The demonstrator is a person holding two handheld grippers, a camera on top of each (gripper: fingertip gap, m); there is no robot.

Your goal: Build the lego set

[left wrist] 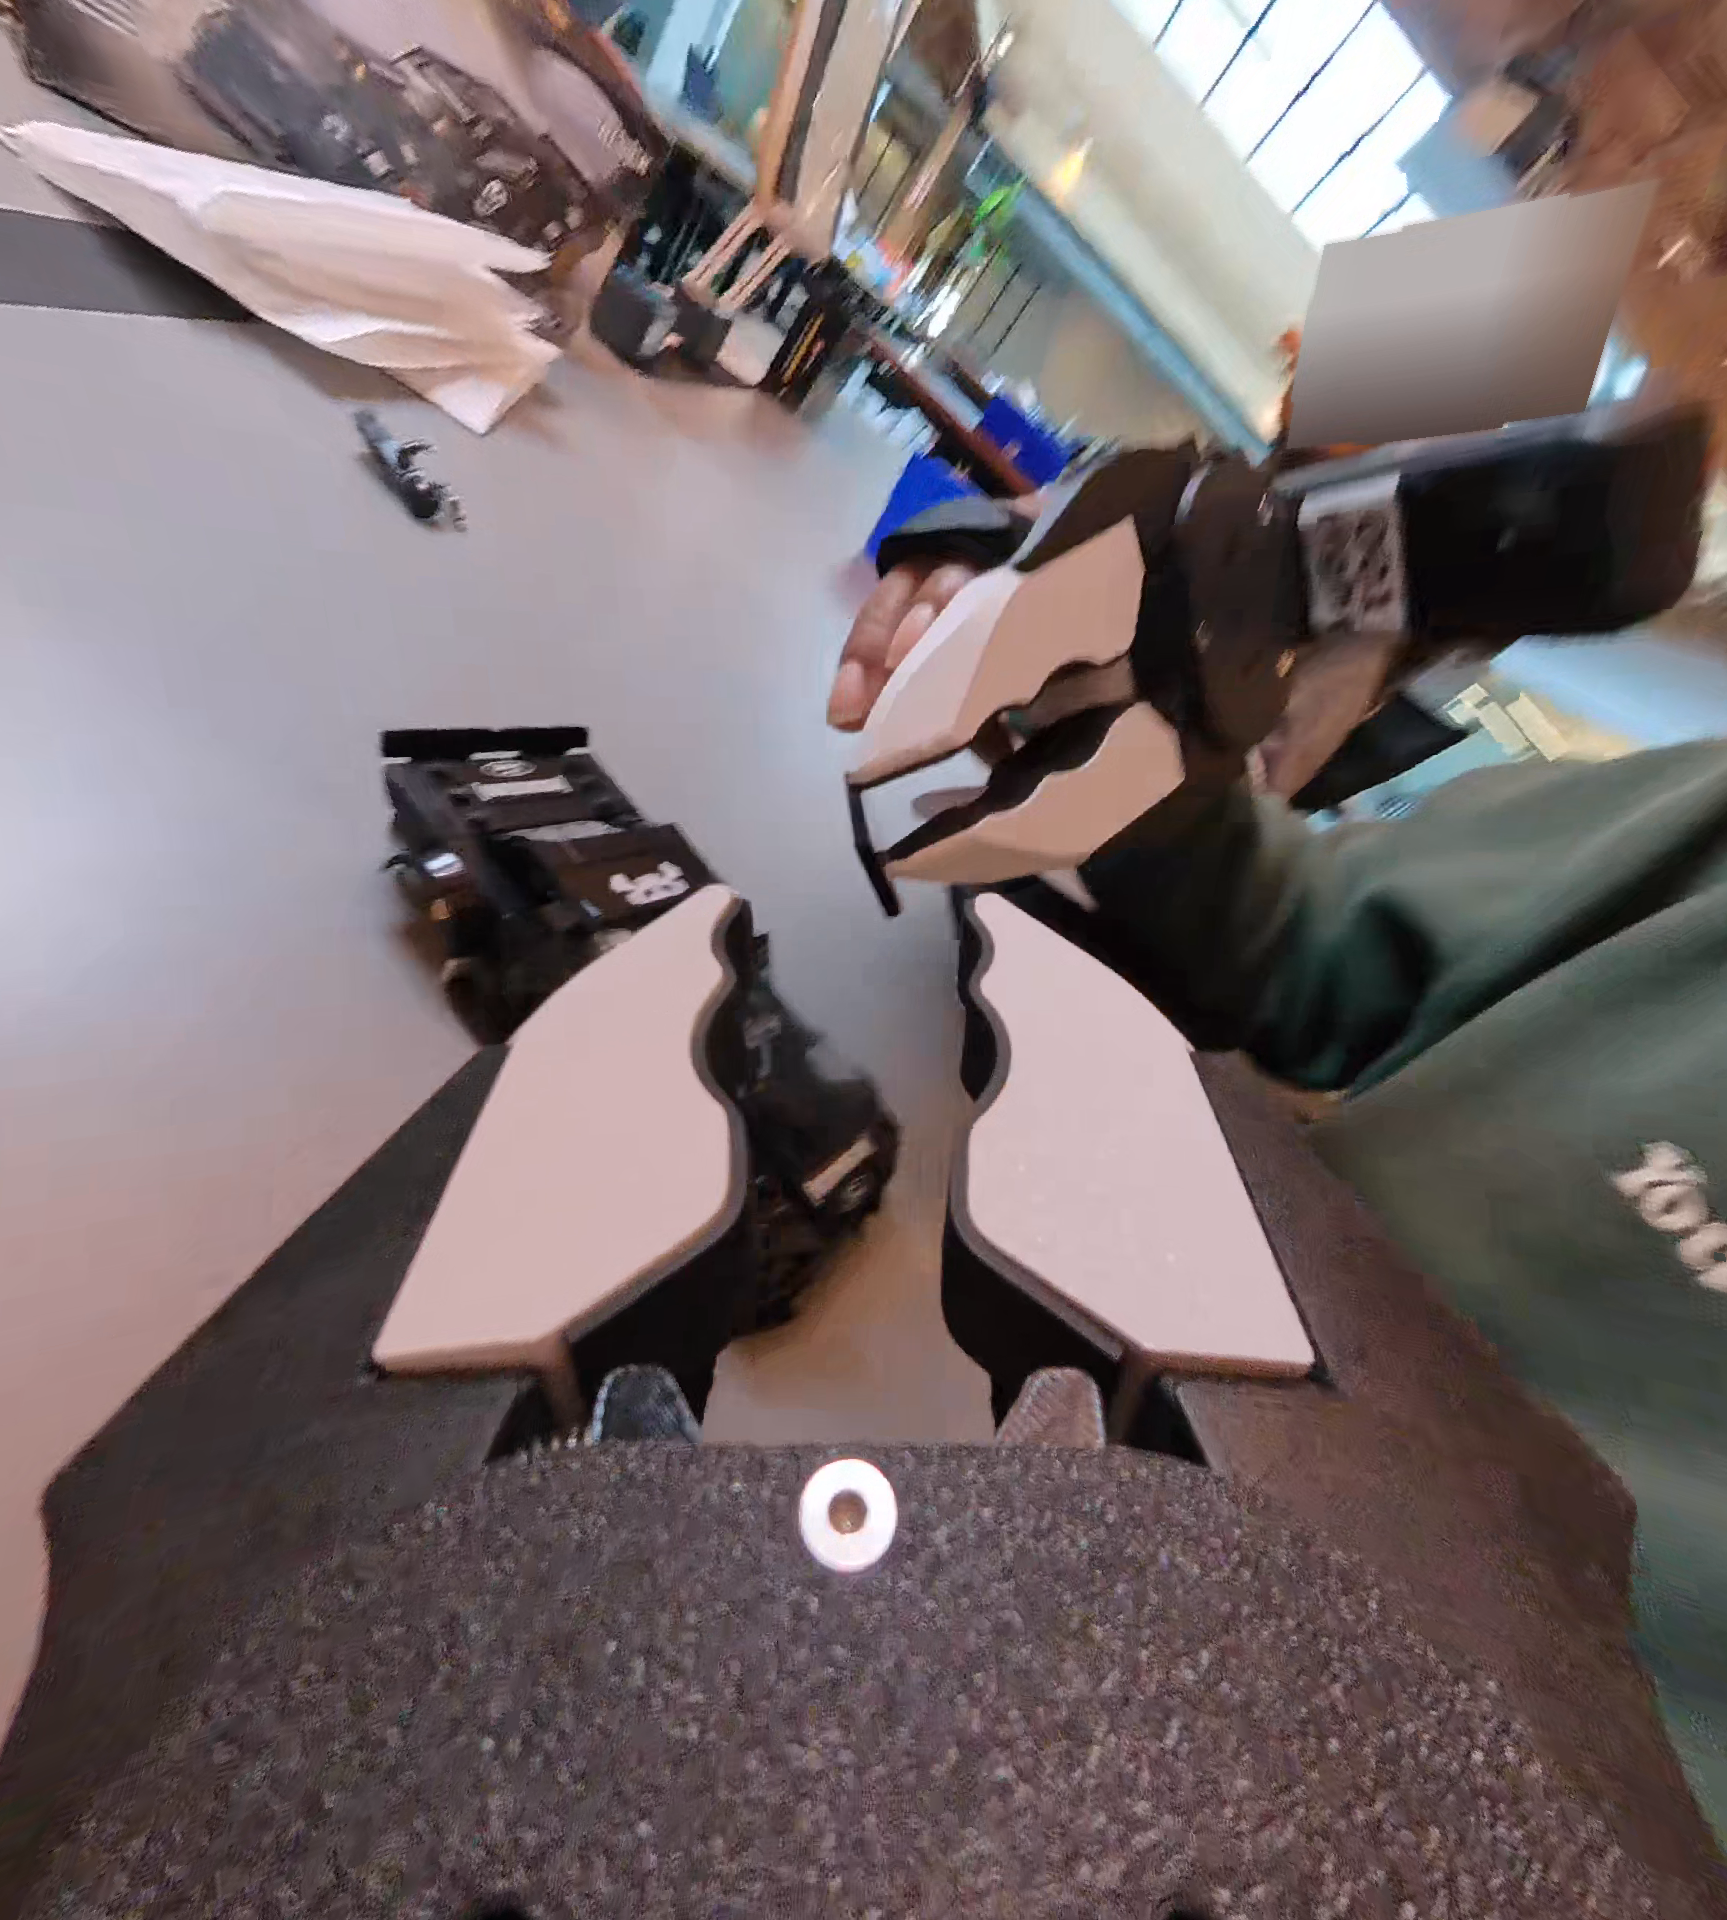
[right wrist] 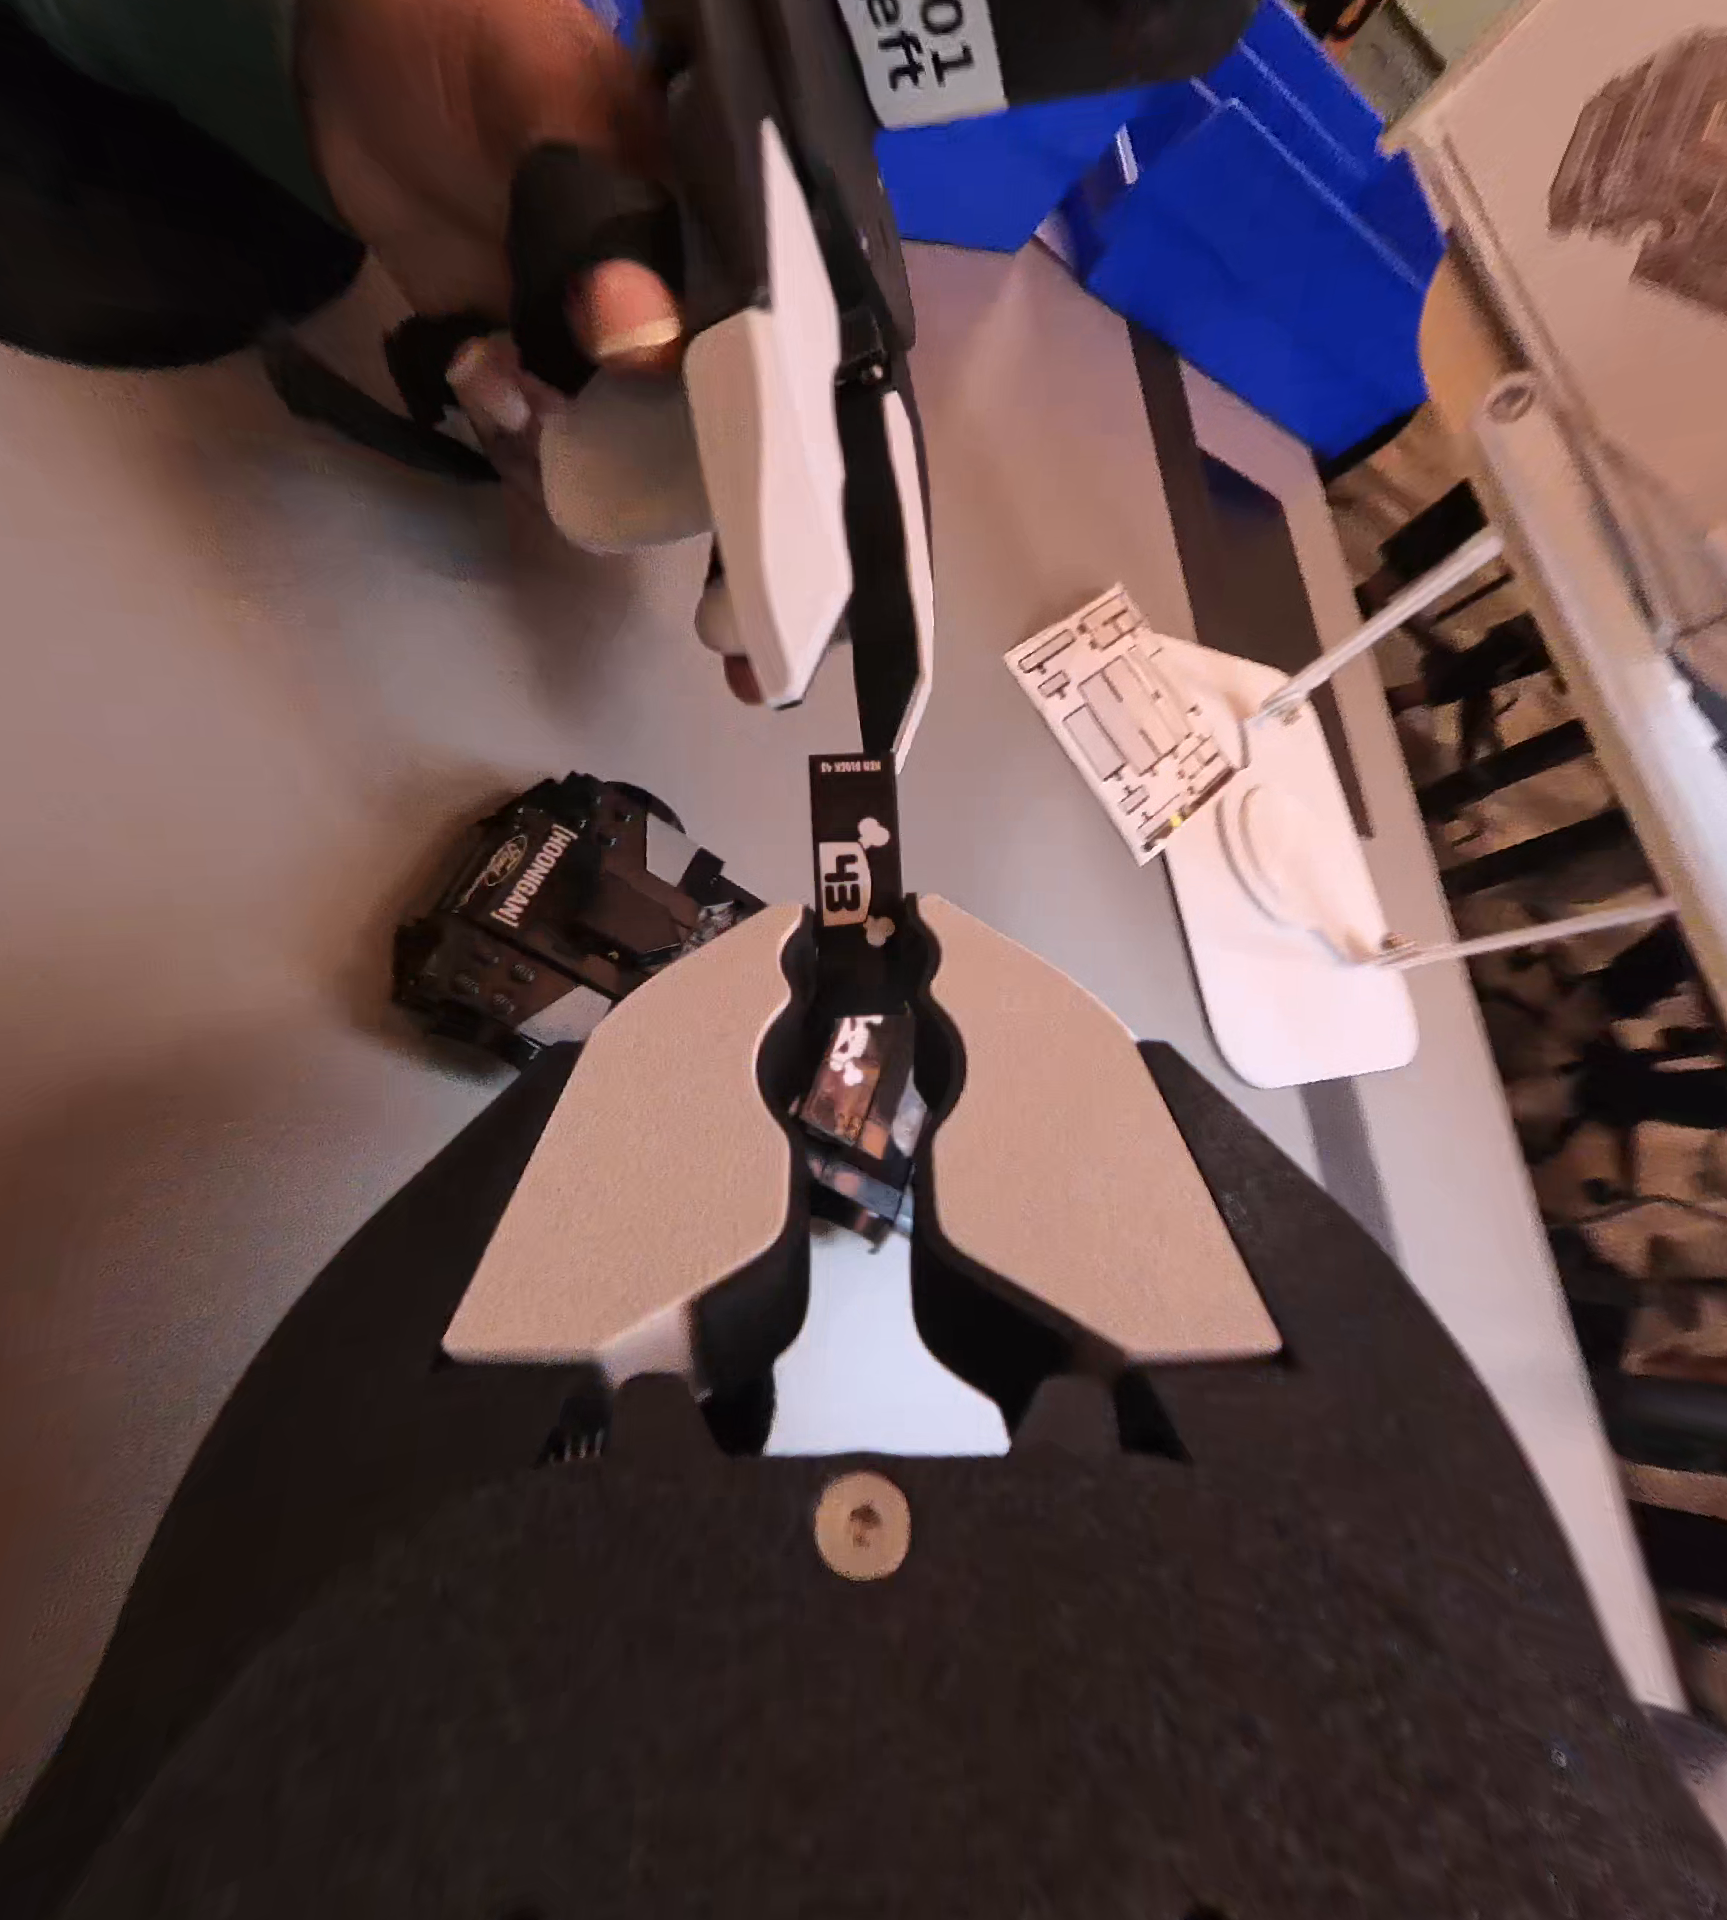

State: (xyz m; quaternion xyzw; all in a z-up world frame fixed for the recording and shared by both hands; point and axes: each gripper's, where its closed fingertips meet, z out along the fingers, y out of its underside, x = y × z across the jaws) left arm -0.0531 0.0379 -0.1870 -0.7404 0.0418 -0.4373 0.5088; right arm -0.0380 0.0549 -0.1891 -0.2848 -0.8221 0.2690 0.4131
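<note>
My right gripper [right wrist: 859,914] is shut on a long flat black lego piece with white print [right wrist: 851,852], held above the table. In the left wrist view this piece [left wrist: 871,831] shows edge-on in the right gripper [left wrist: 878,821]. My left gripper [left wrist: 851,902] is open, its fingers on either side of the piece's far end and not touching it. It enters the right wrist view from the top [right wrist: 838,722]. The black lego car [left wrist: 547,852] lies on the grey table below, also seen in the right wrist view [right wrist: 568,904].
A white paper bag [left wrist: 319,270], the set's box [left wrist: 350,114] and a small black lego part [left wrist: 407,468] lie farther off. A sticker sheet [right wrist: 1119,717] rests on a white tray [right wrist: 1295,935] near the table's right edge. Blue bins [right wrist: 1233,239] stand beyond. A green sleeve [left wrist: 1461,987] is on the right. Only a small space, under 4 cm, lies between the two pairs of fingers.
</note>
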